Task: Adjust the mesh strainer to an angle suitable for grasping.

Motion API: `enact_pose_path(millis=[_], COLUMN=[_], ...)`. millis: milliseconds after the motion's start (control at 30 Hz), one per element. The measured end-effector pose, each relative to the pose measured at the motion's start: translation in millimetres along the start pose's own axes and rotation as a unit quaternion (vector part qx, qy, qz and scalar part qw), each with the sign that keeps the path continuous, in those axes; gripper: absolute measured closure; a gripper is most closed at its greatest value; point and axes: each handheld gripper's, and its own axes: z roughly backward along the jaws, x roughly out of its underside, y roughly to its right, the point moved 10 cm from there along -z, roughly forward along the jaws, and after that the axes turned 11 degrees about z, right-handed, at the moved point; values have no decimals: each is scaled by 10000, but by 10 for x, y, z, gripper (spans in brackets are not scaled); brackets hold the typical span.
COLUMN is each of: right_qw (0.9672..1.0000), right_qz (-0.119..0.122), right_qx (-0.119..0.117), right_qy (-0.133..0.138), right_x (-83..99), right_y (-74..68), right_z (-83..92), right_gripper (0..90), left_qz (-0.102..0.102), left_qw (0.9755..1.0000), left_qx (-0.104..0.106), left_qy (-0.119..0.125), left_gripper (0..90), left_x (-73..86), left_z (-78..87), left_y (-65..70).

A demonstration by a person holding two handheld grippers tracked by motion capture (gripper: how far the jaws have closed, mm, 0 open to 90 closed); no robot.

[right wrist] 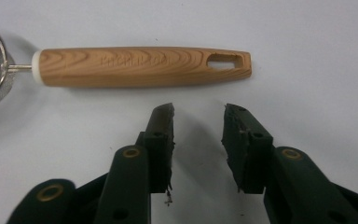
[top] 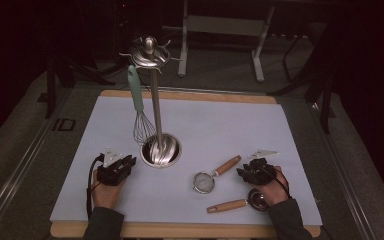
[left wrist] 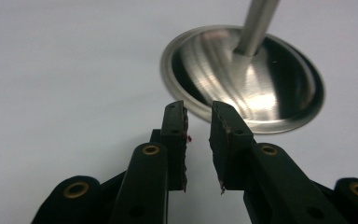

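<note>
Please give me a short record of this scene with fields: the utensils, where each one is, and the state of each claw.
stand: steel stand, round base on the table
whisk: whisk hangs from the stand's top
strainer: small strainer, wooden handle, lies flat
second utensil: wooden-handled utensil beside the right hand
left claw: left claw open, holds nothing, near the stand's base
right claw: right claw open, holds nothing, just short of the strainer's handle

The room around the table [top: 280, 130] is seen as very dark, almost black, in the high view. Only the pale table top is lit, from above, and the high view looks soft and a bit grainy. Bright glare is seen on the shiny metal base [left wrist: 242, 79] in the left gripper view, and its far edge is blurred. A soft shadow is cast under the wooden handle [right wrist: 144, 66] in the right gripper view. The near black jaws are shown slightly fuzzy.
</note>
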Motion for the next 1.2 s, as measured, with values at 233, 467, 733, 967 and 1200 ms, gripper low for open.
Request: enact_pose_path(millis=[233, 467, 733, 967, 1200], right_qw=[10000, 9999, 9993, 9978, 9963], right_qz=[28, 11, 206, 436, 594], right_qx=[14, 16, 23, 84, 82], right_qy=[-79, -166, -311, -495, -621], right_x=[16, -5, -105, -282, -472], right_y=[-7, -27, -42, -62, -92], right_z=[-26, -49, -127, -260, -404], right_gripper=[672, 829, 855, 856, 849], left_qz=[43, 73, -104, -1, 48], left_qw=[9994, 9991, 9984, 9987, 9988], left_qx=[-335, -399, -529, -477, -454], left_qy=[-114, -136, -155, -174, -199], left_gripper=[752, 742, 741, 733, 730], left_x=[44, 66, 81, 81, 84], left_z=[11, -29, -42, -44, -48], left_y=[-127, -148, -131, -145, -150])
